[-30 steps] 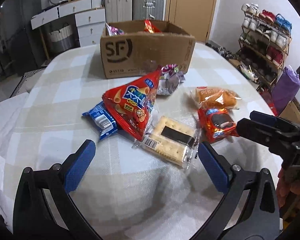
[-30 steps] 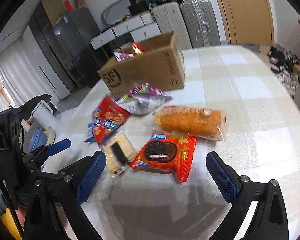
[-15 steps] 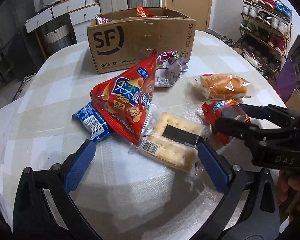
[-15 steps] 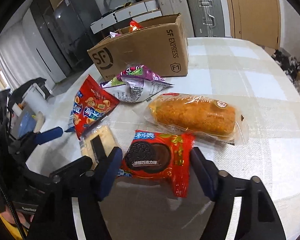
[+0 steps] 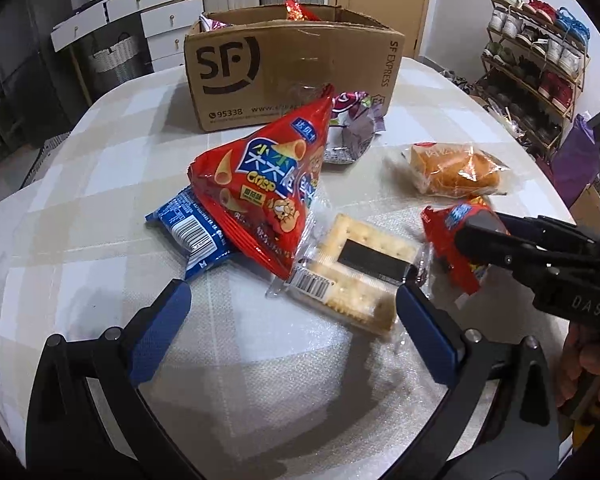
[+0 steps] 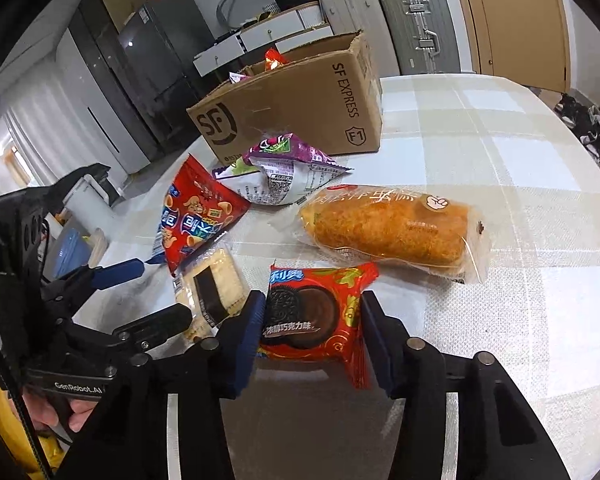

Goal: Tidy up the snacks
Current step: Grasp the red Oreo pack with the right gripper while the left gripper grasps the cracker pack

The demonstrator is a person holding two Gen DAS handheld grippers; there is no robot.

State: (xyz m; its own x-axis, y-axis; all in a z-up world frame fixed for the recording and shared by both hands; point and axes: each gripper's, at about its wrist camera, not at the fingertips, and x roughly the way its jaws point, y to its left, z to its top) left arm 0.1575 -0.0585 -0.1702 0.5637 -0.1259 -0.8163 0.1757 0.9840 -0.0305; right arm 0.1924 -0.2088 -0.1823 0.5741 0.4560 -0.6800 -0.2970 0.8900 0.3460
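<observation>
My right gripper [image 6: 312, 324] is closing its jaws on a red Oreo pack [image 6: 308, 312]; both blue pads touch its sides. In the left wrist view the same pack [image 5: 448, 236] sits crumpled and tilted between the right gripper's [image 5: 476, 228] black fingers. My left gripper [image 5: 294, 332] is open just above the table, its right pad next to a clear cracker pack [image 5: 356, 276]. A red crisp bag [image 5: 260, 188] leans over a blue wafer pack [image 5: 188, 232]. The brown SF box [image 5: 292, 68] stands behind with snacks inside.
A wrapped bread roll [image 6: 388, 228] lies just beyond the Oreo pack, and a purple-and-white bag [image 6: 284, 172] lies in front of the box [image 6: 292, 108]. The checked tablecloth [image 6: 500, 152] shows to the right. A shoe rack [image 5: 540, 60] stands past the table's right edge.
The right gripper's jaws went from wide apart to pressing on the Oreo pack, which now tilts. The left gripper came lower and nearer the cracker pack, still open.
</observation>
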